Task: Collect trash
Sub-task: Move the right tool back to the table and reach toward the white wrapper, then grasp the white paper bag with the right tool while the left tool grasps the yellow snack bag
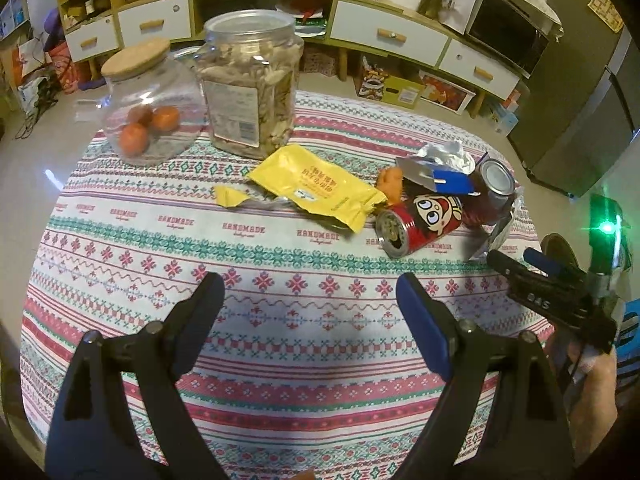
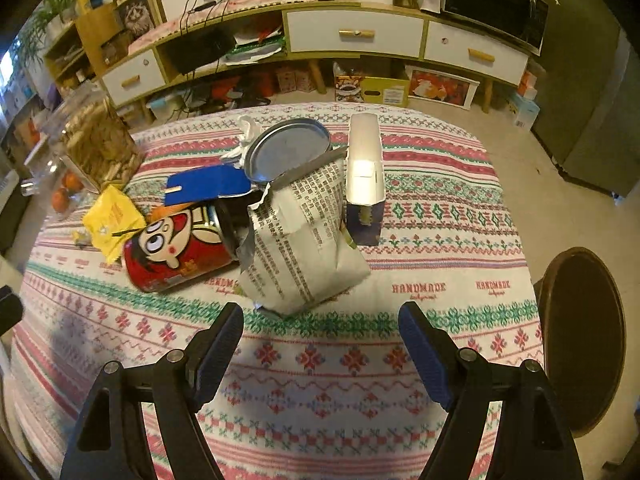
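Note:
Trash lies in a heap on the patterned tablecloth. A yellow wrapper and a torn yellow scrap lie left of a red cartoon can on its side. A second can, a blue carton and crumpled foil sit behind it. In the right wrist view the red can, a grey printed bag, the second can and an upright blue box show. My left gripper is open and empty, short of the heap. My right gripper is open and empty, just before the grey bag.
A clear jar with oranges and a cork lid and a tall snack jar stand at the far left. A dark round stool is beside the table's right edge. A sideboard stands beyond the table.

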